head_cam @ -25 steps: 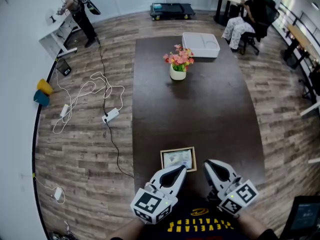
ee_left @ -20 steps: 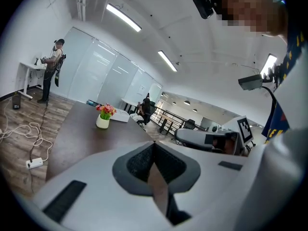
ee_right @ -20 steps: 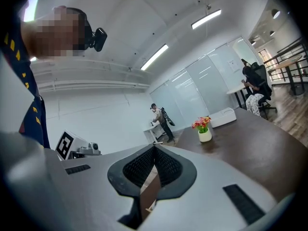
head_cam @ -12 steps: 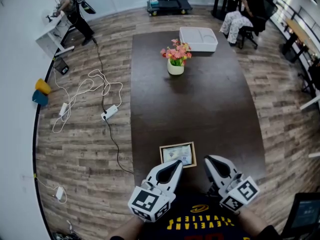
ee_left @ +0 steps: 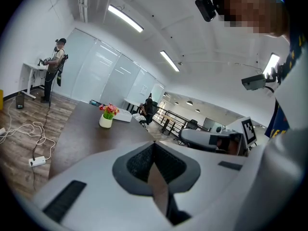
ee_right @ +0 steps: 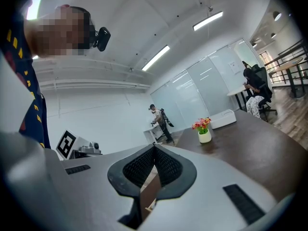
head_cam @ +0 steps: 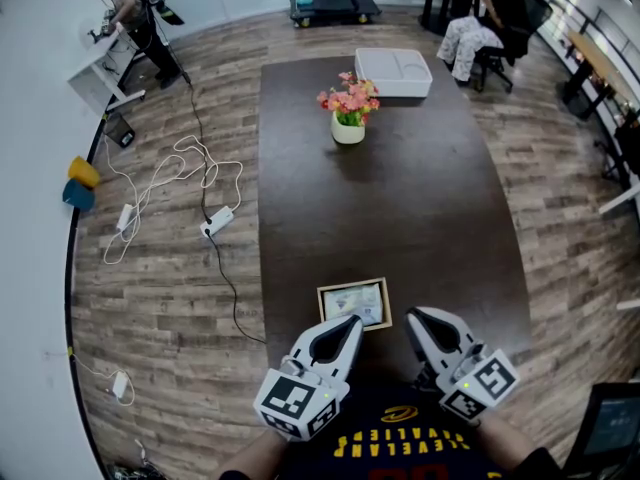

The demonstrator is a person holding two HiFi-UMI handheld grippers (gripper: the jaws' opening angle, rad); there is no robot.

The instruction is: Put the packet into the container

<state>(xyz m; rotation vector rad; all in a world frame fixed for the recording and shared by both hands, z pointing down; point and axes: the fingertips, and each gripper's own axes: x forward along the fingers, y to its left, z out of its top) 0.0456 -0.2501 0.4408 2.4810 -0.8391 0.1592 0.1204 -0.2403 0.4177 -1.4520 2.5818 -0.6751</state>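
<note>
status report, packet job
Left claw, right claw both shut, empty. Packet on near table edge, untouched. Container at far end, flower pot standing between.

A dark, matt wooden desk (head_cam: 400, 218) is shown on a wood-plank floor (head_cam: 170, 298); left gripper (head_cam: 350, 322) and right gripper (head_cam: 416, 317) are cased in smooth white plastic.

Open tabletop (head_cam: 430, 228) ahead; flower vase (head_cam: 348, 128) stands before the container (head_cam: 393, 72).
</note>
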